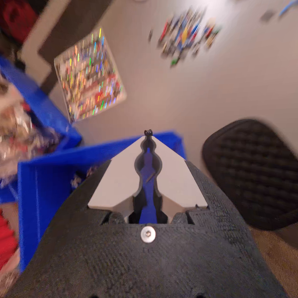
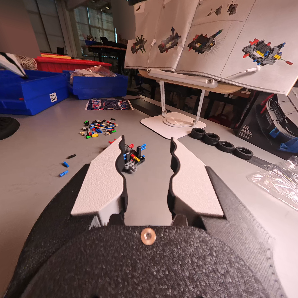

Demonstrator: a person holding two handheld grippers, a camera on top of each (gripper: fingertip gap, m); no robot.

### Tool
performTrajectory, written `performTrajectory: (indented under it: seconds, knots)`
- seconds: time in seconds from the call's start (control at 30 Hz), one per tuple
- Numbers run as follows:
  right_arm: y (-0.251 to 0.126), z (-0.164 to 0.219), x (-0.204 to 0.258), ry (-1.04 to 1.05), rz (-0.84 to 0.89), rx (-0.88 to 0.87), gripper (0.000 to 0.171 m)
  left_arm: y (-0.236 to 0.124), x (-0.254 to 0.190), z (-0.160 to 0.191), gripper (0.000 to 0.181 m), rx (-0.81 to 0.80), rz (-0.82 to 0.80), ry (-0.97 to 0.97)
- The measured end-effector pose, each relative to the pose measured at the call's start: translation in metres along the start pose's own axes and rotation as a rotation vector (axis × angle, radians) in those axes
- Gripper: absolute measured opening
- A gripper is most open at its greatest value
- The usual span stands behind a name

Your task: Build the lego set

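Observation:
My left gripper (image 1: 148, 137) is shut on a small black lego piece (image 1: 148, 132) pinched at its fingertips, above a blue bin (image 1: 64, 161); this view is motion-blurred. It also shows far left in the right wrist view (image 2: 12, 64), over a blue bin (image 2: 32, 90). My right gripper (image 2: 147, 138) is open and empty, low over the grey table. A small black, grey, blue, red and yellow partial assembly (image 2: 133, 157) sits on the table just inside its left fingertip. A pile of loose coloured pieces (image 2: 99, 128) lies beyond; it is blurred in the left wrist view (image 1: 185, 35).
An open instruction booklet (image 2: 209, 40) on a white stand (image 2: 174, 124) is at the back right. Several black tyres (image 2: 221, 145), the set's box (image 2: 266, 122) and a clear bag (image 2: 277, 182) are right. A sticker sheet (image 2: 109, 104), another blue bin (image 2: 100, 87), a red bin (image 2: 72, 63) and loose pins (image 2: 64, 169) are left. My hands' fingertips stand some 50 cm from each other.

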State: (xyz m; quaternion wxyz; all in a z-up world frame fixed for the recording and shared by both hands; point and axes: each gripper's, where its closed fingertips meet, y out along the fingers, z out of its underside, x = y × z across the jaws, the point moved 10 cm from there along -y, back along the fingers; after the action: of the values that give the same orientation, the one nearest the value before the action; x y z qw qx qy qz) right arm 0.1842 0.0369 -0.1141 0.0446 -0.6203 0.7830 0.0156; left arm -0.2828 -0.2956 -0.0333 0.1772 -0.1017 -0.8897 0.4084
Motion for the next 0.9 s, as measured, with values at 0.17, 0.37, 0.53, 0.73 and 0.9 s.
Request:
performTrajectory:
  seconds: [0.17, 0.37, 0.53, 0.73, 0.9]
  knots:
    - [0.016, -0.021, 0.045, 0.054, -0.279, -0.06, 0.05, 0.02, -0.067, -0.079, 0.0, -0.457, 0.323, -0.029]
    - [0.051, -0.033, 0.106, 0.536, -0.59, -0.007, 0.039, 0.108, -0.146, -0.141, 0.0, -0.682, 0.563, 0.023]
    - [0.058, -0.029, 0.118, 0.525, -0.574, 0.047, 0.022, 0.13, -0.173, -0.165, 0.0, -0.663, 0.563, 0.123]
    - [0.056, -0.025, 0.117, 0.504, -0.629, 0.084, 0.007, 0.124, -0.173, -0.156, 0.0, -0.659, 0.54, 0.118]
    - [0.03, -0.027, 0.074, 0.117, -0.487, 0.282, 0.008, 0.063, -0.081, -0.102, 0.021, -0.389, 0.163, 0.04]
